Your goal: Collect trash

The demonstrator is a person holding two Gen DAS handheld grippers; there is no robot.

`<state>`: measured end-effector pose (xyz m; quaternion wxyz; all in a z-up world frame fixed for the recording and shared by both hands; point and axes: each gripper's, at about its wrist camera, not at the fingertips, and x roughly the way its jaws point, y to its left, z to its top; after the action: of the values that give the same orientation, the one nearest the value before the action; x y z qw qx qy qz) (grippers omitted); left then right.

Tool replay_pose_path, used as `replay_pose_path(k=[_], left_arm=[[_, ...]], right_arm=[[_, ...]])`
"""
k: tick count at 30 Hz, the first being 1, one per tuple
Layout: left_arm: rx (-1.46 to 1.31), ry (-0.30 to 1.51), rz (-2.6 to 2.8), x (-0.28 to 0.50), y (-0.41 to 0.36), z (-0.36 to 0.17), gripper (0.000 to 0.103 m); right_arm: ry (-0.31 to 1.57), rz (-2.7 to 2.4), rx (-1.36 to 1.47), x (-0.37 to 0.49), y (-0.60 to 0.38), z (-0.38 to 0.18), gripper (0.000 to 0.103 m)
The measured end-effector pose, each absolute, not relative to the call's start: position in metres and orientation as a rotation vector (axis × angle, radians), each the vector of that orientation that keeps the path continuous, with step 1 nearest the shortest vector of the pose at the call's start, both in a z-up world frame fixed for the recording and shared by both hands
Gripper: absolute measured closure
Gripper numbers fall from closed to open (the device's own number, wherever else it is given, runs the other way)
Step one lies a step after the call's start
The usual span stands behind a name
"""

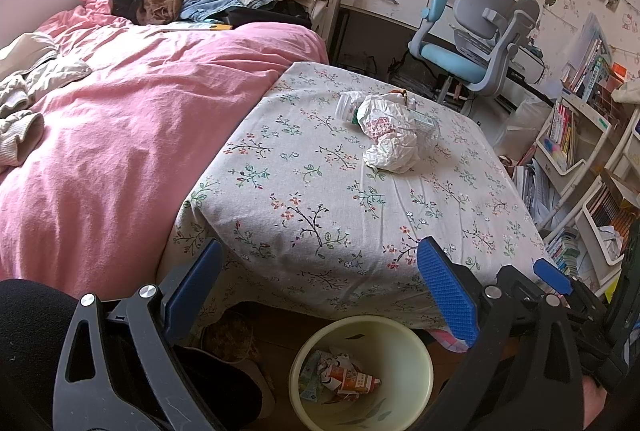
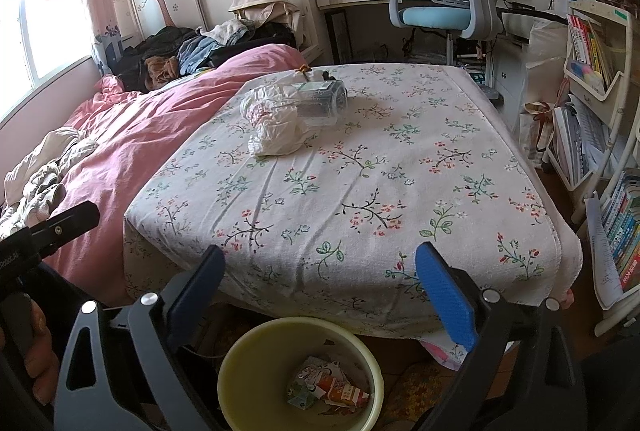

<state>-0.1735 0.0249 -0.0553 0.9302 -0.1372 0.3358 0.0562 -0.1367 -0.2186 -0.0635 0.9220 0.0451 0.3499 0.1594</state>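
Bedroom scene, both wrist views. Pink bed (image 1: 120,135) at left; floral-covered table (image 1: 320,199) butts against its right side, with the desk chair (image 1: 476,31) beyond the far edge. Pale bin (image 1: 416,347) stands on the floor at the table's near edge, below both grippers, and already holds crushed cartons (image 1: 344,379). Remaining trash sits together toward the table's far side: a clear plastic bottle (image 2: 320,97) lying on its side, long axis running roughly left to right, touching crumpled white paper (image 1: 390,151) just nearer. Left gripper (image 1: 320,287) and right gripper (image 2: 320,291) both hang over the bin with jaws spread wide and nothing between them. The trash lies ahead of both, well apart from the fingertips; from the right gripper it sits ahead and left, from the left gripper ahead and slightly right. Neither is clearly nearer.
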Motion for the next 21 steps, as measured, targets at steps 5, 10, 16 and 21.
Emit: replay_pose_path(k=[5, 10, 16, 21], left_arm=[[-0.271, 0.689, 0.117, -0.1737, 0.0250, -0.0557, 0.009], [-0.276, 0.686, 0.114, -0.1728, 0.0254, -0.0552, 0.009], [-0.280, 0.680, 0.109, -0.1738, 0.0263, -0.0537, 0.008], [-0.281, 0.681, 0.110, -0.1737, 0.0270, -0.0538, 0.008]], right_arm=[[0.718, 0.326, 0.096, -0.1352, -0.2191, -0.0640, 0.011], [0.719, 0.325, 0.087, -0.1354, -0.2183, -0.0643, 0.011], [0.721, 0.324, 0.076, -0.1360, -0.2144, -0.0652, 0.011], [0.720, 0.324, 0.072, -0.1369, -0.2121, -0.0655, 0.011]])
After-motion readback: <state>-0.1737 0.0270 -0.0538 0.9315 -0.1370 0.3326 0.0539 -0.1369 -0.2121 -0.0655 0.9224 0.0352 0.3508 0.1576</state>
